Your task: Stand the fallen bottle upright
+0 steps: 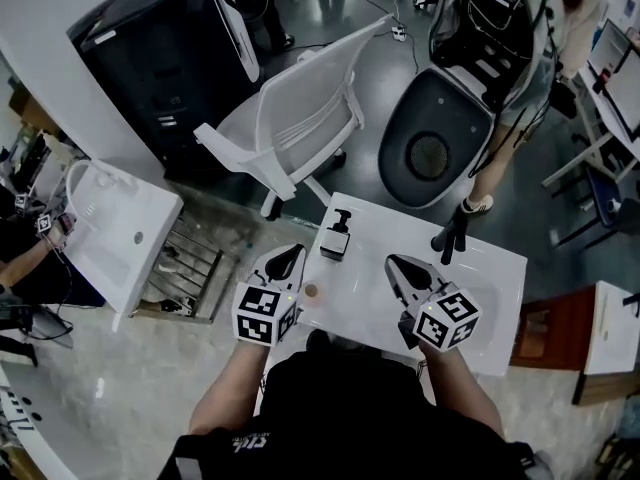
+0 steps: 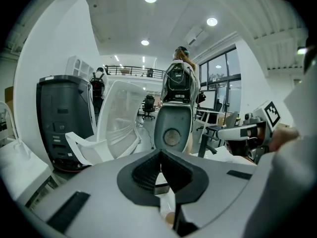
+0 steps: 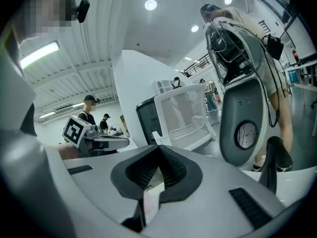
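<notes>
A white bottle with a black pump head is on the white table, just beyond my two grippers. From above I cannot tell whether it stands or lies. Only a pale sliver of the bottle shows past the left jaws. My left gripper is shut and empty, a little near and left of the bottle. My right gripper is also shut and empty, to the bottle's right. In their own views the left gripper and right gripper show jaws pressed together with nothing between them.
A dark upright object stands at the table's far right edge. A small brown disc lies by the left gripper. Beyond the table are a white chair, a grey pod-shaped seat, a black machine and a standing person. A white basin is at the left.
</notes>
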{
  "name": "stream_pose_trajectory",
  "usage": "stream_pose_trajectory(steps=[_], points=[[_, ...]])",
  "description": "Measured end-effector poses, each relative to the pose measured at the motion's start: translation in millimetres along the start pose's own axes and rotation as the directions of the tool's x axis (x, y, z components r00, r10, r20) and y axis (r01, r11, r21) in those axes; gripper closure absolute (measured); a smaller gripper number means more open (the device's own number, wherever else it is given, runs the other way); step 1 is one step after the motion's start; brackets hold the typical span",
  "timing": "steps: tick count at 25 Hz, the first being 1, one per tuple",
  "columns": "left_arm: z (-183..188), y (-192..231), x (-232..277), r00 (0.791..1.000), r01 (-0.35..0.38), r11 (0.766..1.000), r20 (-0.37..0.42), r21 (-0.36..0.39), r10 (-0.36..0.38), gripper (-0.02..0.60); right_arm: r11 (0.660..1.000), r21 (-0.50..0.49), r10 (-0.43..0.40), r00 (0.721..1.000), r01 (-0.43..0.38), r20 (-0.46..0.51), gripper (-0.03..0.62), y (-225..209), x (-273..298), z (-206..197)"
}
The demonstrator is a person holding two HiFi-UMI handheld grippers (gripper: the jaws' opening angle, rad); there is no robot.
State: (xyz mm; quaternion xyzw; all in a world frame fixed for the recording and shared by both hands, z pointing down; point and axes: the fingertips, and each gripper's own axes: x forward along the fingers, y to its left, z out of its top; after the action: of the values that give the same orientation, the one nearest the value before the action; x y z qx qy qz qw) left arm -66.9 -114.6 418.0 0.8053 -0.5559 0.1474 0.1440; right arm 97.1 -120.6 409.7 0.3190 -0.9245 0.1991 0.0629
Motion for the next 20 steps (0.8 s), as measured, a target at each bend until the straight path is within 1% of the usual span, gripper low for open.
stream_pose_trajectory(steps=[4, 9, 14, 20], points=[[-3.3, 27.1, -3.0, 0.999, 0.048, 0.999, 0.009, -0.022, -0.048, 0.571, 1.0, -0.023, -0.011, 1.0, 0.011, -0.003, 0.58, 20.0, 36.6, 6.1], [-5.8, 61.1, -0.9, 0.997, 0.07, 0.997, 0.014, -0.023, -0.07, 0.571, 0.999, -0.036, -0.03, 0.999, 0.029, -0.011, 0.58, 35.5, 68.3, 9.5], [-19.3, 70.2, 6.0, 0.995, 0.103, 0.993, 0.005, -0.05, -0.103, 0.571, 0.998, -0.012, -0.064, 0.996, 0.063, -0.064, 0.579, 34.6, 82.2, -6.8], [-34.4, 77.7, 21.9, 0.994, 0.109, 0.99, -0.014, -0.09, -0.111, 0.571, 0.998, -0.005, -0.068, 0.99, 0.068, -0.123, 0.579, 21.1, 99.3, -21.4]])
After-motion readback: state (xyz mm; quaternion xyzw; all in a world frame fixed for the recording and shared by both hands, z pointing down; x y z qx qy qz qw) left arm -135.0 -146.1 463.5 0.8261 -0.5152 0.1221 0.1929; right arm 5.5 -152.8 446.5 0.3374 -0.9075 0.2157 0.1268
